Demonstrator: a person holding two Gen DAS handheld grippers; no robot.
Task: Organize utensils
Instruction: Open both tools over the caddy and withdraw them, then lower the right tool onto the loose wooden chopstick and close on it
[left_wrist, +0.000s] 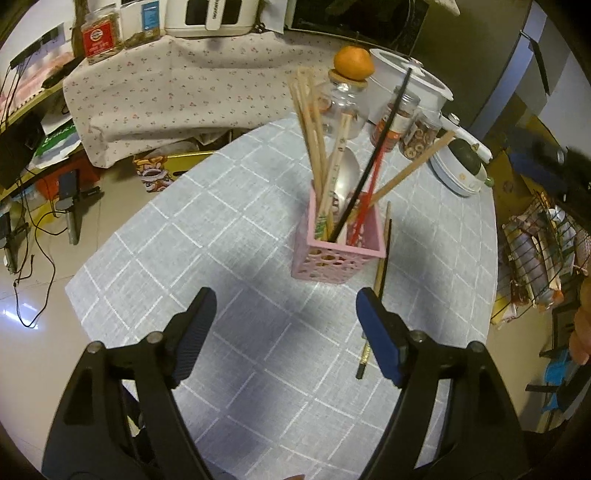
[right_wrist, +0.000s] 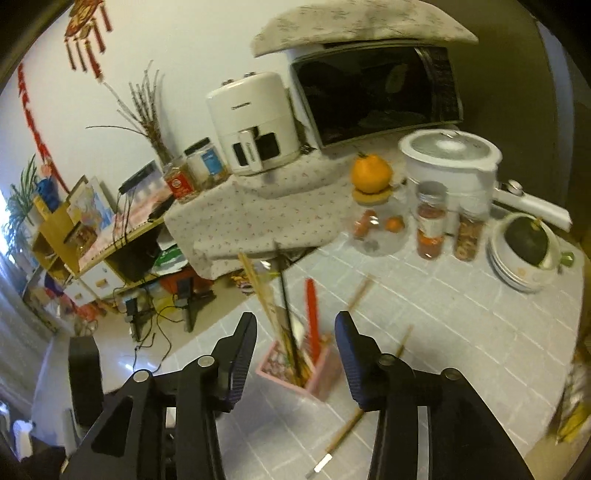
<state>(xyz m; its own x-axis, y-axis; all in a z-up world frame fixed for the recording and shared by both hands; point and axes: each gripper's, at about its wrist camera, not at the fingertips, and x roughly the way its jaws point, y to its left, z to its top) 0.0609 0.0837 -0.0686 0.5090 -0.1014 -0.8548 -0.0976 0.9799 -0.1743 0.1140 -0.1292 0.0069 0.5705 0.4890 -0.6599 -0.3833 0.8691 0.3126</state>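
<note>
A pink perforated holder (left_wrist: 338, 258) stands on the grey checked tablecloth (left_wrist: 236, 229). It holds several wooden chopsticks, a black chopstick (left_wrist: 373, 158), a red one (left_wrist: 369, 199) and a metal spoon (left_wrist: 349, 173). A loose pair of chopsticks (left_wrist: 380, 280) lies just right of the holder and runs behind one finger of my left gripper. My left gripper (left_wrist: 286, 306) hovers open in front of the holder, empty. In the right wrist view my right gripper (right_wrist: 295, 321) is open above the holder (right_wrist: 321, 384), with nothing between its pads. Loose chopsticks (right_wrist: 343, 435) lie on the table beside it.
Behind the holder stand a glass jar topped with an orange (left_wrist: 352, 62), two spice jars (left_wrist: 397, 122), a white pot (left_wrist: 410, 81) and stacked bowls (left_wrist: 458, 177). The round table's edge drops to the floor on the left. An air fryer (right_wrist: 251, 122) and a microwave (right_wrist: 373, 92) sit behind.
</note>
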